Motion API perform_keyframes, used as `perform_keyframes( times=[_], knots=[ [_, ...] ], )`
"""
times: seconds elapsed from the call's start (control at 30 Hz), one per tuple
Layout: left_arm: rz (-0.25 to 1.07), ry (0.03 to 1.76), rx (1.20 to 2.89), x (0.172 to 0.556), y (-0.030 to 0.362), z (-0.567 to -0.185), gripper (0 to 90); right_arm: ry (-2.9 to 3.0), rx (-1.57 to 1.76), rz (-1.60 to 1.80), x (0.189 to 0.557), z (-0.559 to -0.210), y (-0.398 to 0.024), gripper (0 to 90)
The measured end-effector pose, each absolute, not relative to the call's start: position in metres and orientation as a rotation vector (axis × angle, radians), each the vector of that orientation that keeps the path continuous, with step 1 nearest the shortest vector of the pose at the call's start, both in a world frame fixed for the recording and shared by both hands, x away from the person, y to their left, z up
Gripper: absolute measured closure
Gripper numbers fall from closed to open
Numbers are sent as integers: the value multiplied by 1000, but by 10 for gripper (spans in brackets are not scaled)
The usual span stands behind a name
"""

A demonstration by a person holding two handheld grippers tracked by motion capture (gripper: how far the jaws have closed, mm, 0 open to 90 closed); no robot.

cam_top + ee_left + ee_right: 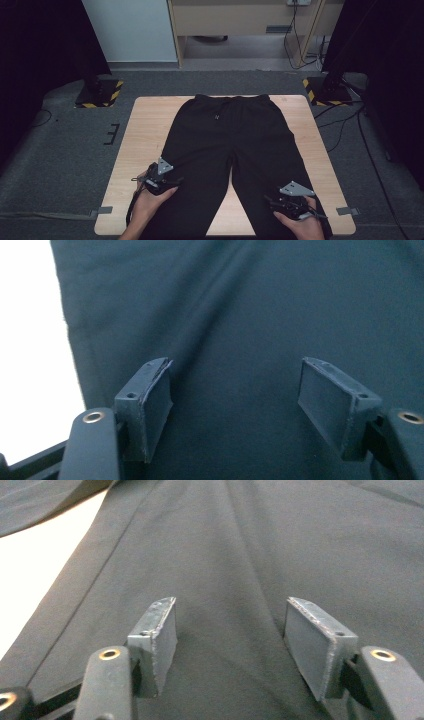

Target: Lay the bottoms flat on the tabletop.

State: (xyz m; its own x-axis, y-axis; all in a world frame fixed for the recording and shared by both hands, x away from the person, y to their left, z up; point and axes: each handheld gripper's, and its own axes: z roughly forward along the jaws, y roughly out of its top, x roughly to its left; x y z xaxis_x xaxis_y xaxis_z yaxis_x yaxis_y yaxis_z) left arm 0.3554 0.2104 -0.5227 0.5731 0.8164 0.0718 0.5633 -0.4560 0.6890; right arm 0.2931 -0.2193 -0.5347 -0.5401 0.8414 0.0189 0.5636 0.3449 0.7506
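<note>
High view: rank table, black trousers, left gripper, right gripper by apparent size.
1. Table, largest.
2. Black trousers, spread flat on it.
3. Left gripper and right gripper: look about alike, so no ranking between them; both open over the trouser legs.
</note>
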Motion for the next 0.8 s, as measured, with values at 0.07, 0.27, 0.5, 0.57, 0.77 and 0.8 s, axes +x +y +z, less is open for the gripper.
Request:
perform_keyframes(
  times=[0.07,0.27,0.5,0.57,0.77,0.8],
  knots=[
    [517,1077,2187,354,209,-520,236,2268,1214,1025,293,-534,-218,311],
    [526,1050,2193,354,215,-498,103,2274,1213,1083,311,-521,-226,122],
    [521,1093,2158,366,252,-477,53,2212,1267,1093,348,-498,-268,96],
    [521,1114,2140,370,262,-476,53,2191,1300,1059,357,-497,-283,125],
    [569,1198,2159,391,299,-480,56,2129,1421,973,386,-505,-322,159],
    [580,1217,2157,395,306,-481,56,2114,1434,976,391,-506,-328,161]
  ],
)
